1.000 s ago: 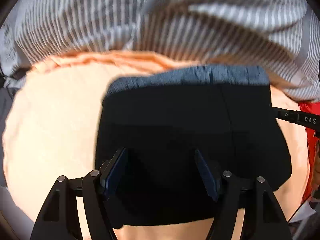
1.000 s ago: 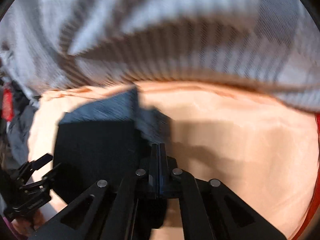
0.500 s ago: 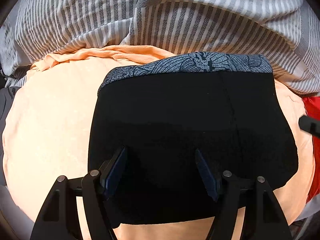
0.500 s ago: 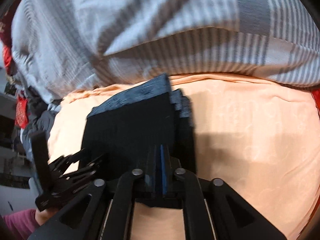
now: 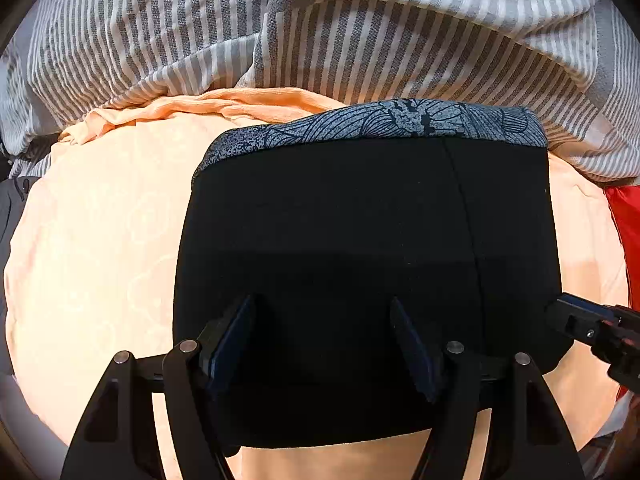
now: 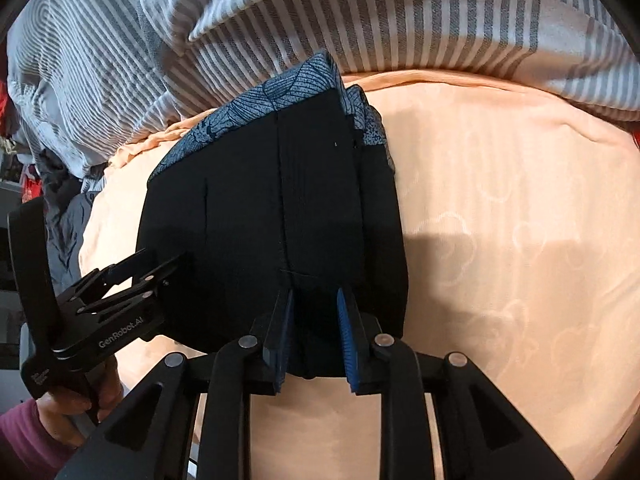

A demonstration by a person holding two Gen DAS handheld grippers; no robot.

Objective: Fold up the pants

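Fingers [image 5: 232,340] of both grippers parted over folded pants' [image 5: 360,260] near edge; bare peach bedsheet [image 6: 500,220] rightward.

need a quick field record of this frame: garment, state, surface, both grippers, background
garment: black pants with a blue patterned band along the far edge
state: folded into a compact stack, lying flat; layered edges show on its right side in the right wrist view
surface: peach sheet
left gripper: open, fingers over the near part of the pants, nothing clamped
right gripper: open, at the near right corner of the pants
background: grey striped duvet bunched beyond the pants; red cloth at the right edge
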